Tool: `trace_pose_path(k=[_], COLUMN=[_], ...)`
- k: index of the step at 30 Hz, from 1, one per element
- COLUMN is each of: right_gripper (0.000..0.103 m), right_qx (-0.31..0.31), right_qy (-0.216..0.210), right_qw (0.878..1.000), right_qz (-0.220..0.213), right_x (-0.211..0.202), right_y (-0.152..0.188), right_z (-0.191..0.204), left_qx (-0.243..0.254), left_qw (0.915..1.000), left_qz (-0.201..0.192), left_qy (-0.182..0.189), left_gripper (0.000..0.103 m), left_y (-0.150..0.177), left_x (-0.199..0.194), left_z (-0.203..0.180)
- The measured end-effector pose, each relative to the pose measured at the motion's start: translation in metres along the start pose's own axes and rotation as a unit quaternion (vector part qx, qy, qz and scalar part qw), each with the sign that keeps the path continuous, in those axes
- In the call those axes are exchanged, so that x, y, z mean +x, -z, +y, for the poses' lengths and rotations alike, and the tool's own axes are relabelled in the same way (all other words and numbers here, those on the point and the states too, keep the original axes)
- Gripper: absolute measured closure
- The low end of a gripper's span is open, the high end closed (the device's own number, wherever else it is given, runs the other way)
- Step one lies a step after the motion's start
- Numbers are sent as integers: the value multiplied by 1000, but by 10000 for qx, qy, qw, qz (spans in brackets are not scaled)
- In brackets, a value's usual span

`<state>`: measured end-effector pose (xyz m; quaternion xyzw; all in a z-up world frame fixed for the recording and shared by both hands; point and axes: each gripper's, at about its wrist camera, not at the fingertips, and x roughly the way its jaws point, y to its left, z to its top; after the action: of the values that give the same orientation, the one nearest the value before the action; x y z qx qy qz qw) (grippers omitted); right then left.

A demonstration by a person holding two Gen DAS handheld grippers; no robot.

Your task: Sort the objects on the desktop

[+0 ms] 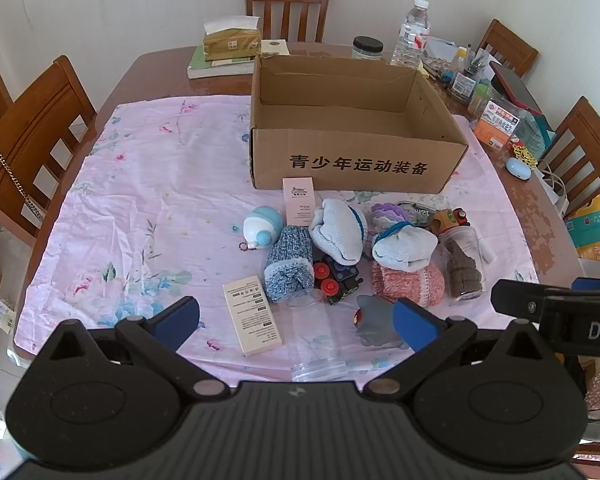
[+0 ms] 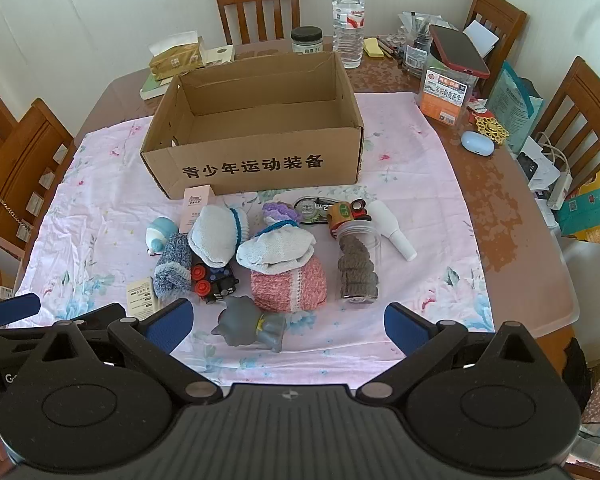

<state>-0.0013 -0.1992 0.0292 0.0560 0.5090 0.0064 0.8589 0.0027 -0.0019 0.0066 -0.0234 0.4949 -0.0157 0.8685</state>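
Note:
An empty cardboard box (image 1: 356,160) (image 2: 260,168) stands on the pink cloth. In front of it lies a pile: rolled socks in blue (image 1: 290,264), pale blue (image 1: 338,232) and pink (image 2: 288,284), a toy train (image 1: 338,278), a grey shark toy (image 2: 252,326), a clear jar of brown discs (image 2: 356,264), a cream carton (image 1: 252,314), a pink carton (image 1: 298,200) and an empty clear jar (image 1: 316,340). My left gripper (image 1: 296,322) is open above the near edge, empty. My right gripper (image 2: 288,328) is open and empty, with the shark toy between its fingers' lines.
Wooden chairs ring the table. At the back are a tissue box (image 1: 230,40), a water bottle (image 2: 348,24) and a dark-lidded jar (image 2: 307,40). Clutter fills the right edge: a snack jar (image 2: 444,92) with a phone on it, and a blue case (image 2: 476,143).

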Motion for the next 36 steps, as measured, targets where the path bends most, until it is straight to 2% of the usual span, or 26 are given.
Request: trace_pose_path(k=[13,36], right_gripper=[0,0], right_qx=[21,-8], right_qy=[-1,-23], right_qw=[10000,10000], right_qz=[-14,-23], right_x=[2,14], right_y=[-2,-10], right_z=[-2,-11], left_qx=[16,130], left_qw=[10000,9995], left_qz=[18,-201], left_qy=[30,186], left_gripper=[1,1], left_y=[-2,-5], left_x=[7,19], left_z=[-5,-7])
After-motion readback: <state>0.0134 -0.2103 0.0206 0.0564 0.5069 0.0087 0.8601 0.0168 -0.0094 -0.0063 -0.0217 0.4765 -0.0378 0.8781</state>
